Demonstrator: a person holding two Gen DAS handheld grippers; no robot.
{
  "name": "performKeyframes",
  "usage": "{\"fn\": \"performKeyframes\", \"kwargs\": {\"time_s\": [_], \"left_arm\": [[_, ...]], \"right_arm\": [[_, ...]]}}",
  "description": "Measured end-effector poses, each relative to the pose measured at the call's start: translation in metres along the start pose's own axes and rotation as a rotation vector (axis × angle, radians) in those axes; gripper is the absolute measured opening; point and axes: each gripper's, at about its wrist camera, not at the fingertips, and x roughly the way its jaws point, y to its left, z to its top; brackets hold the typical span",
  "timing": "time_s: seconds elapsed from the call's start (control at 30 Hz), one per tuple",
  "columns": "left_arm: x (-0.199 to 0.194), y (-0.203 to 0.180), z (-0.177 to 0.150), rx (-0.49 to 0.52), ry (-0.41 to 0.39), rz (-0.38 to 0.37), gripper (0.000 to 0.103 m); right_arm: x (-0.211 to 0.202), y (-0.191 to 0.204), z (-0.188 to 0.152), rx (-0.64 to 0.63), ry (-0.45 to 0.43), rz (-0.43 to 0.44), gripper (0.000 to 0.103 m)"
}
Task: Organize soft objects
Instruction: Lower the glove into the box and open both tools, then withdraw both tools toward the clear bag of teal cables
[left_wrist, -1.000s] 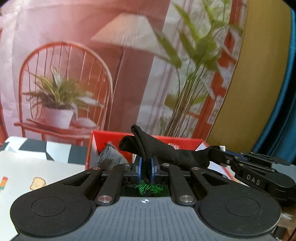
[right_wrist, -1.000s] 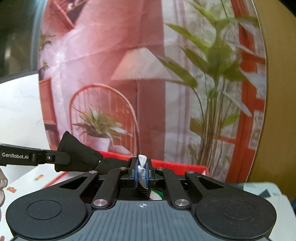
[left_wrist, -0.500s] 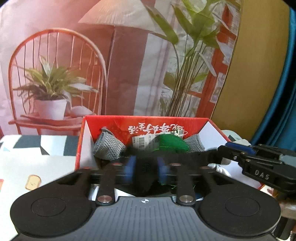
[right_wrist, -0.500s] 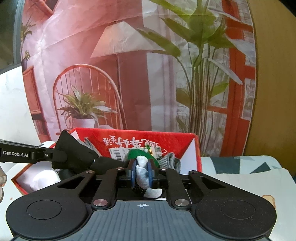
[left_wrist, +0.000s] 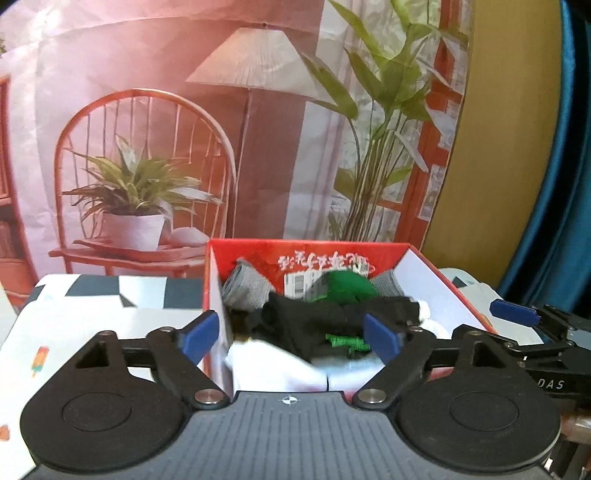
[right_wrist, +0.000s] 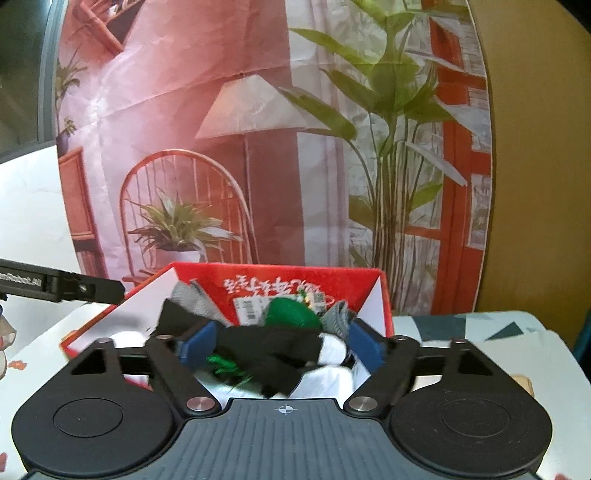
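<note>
One red box (left_wrist: 421, 254) sits on the patterned cloth (left_wrist: 110, 295), and both claws hang just over its near edge. The left gripper (left_wrist: 291, 334) stands wide open with nothing between its blue pads (left_wrist: 201, 334); the right gripper (right_wrist: 282, 343) is spread just as wide and holds nothing either. Between them, on top of the pile in the box, lies one black sock (left_wrist: 314, 323), stretched out with its long axis running left to right across the box, one end toward the left wall and the other toward the white bits at the right. Behind it I count two grey socks (left_wrist: 245, 286), one at each back corner, and one green bundle (left_wrist: 345, 286) between them, near a barcode label (left_wrist: 297, 284). White fabric (left_wrist: 273, 363) fills the near part of the box beneath the black sock. How many white pieces there are I cannot tell.
</note>
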Motion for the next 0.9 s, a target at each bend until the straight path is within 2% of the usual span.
{"fn": "performKeyframes", "kwargs": {"time_s": [0.03, 0.1, 0.27, 0.47, 0.67, 0.9], "left_arm": [[-0.007, 0.000, -0.005, 0.000, 0.003, -0.003, 0.089], [-0.019, -0.001, -0.017, -0.005, 0.015, -0.018, 0.089], [-0.035, 0.004, -0.056, -0.041, 0.082, -0.040, 0.087], [-0.031, 0.014, -0.097, -0.125, 0.168, -0.032, 0.083], [-0.023, 0.020, -0.127, -0.167, 0.232, -0.008, 0.078], [-0.014, 0.026, -0.149, -0.216, 0.287, -0.008, 0.069]], "right_arm": [[-0.005, 0.003, -0.004, 0.006, 0.000, 0.002, 0.097], [-0.014, 0.007, -0.010, 0.017, -0.004, 0.001, 0.103], [-0.034, 0.015, -0.026, 0.031, 0.015, 0.020, 0.103], [-0.048, 0.023, -0.049, 0.031, 0.046, 0.042, 0.103], [-0.044, 0.032, -0.081, 0.011, 0.147, 0.049, 0.101], [-0.033, 0.040, -0.115, 0.003, 0.255, 0.076, 0.092]]}}
